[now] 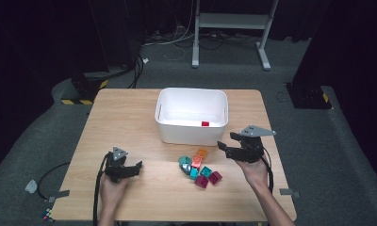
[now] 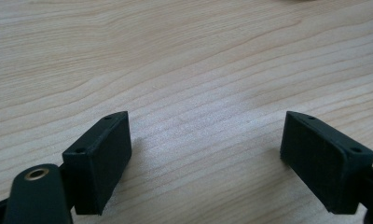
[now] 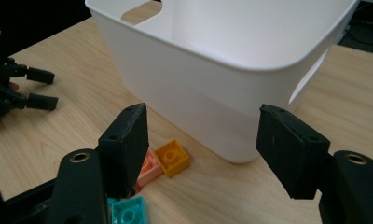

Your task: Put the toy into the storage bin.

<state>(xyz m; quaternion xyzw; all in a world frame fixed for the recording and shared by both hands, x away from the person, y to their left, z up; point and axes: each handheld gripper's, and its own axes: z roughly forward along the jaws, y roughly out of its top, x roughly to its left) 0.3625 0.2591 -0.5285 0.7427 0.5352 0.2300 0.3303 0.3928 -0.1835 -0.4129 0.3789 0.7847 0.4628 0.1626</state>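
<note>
Loose bricks (image 1: pixel 200 167) in a cluster on the table (image 1: pixel 130 117), just in front of the white bin (image 1: pixel 192 115); orange brick (image 3: pixel 173 157) nearest its wall. Small red piece (image 1: pixel 205 124) inside, probably another brick. Right gripper (image 1: pixel 230 143) spread, empty, beside the cluster. Left gripper (image 1: pixel 138 167) spread over bare wood, well apart.

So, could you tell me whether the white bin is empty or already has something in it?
Not empty: the white bin stands upright and holds one small red block on its floor, by the near wall.
</note>
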